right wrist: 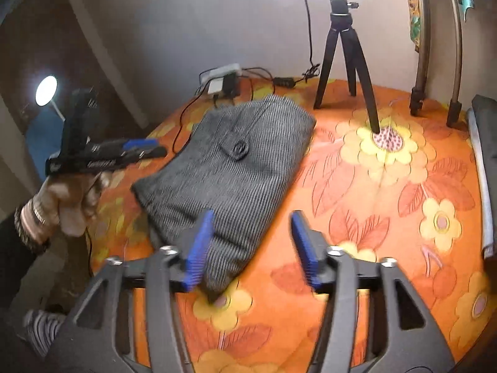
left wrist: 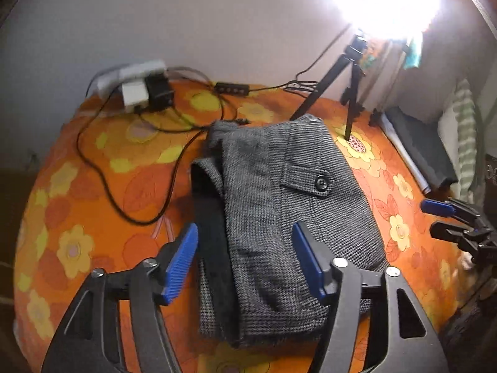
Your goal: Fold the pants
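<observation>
Grey woven pants [left wrist: 273,217] lie folded in a compact stack on the orange flowered sheet [left wrist: 93,192], a buttoned pocket flap facing up. My left gripper [left wrist: 245,261] is open and empty, held above the near end of the stack. It also shows in the right wrist view [right wrist: 146,149], held by a hand at the left. My right gripper [right wrist: 251,248] is open and empty, beside the near right corner of the pants [right wrist: 226,168]. It shows at the right edge of the left wrist view [left wrist: 441,217].
A black tripod [right wrist: 344,59] stands behind the pants, one leg on a yellow flower. A power strip with plugs [left wrist: 139,87] and trailing black cables [left wrist: 130,186] lie at the back left. A dark flat book-like item [left wrist: 419,149] sits at the right edge. Bright lamp glare above.
</observation>
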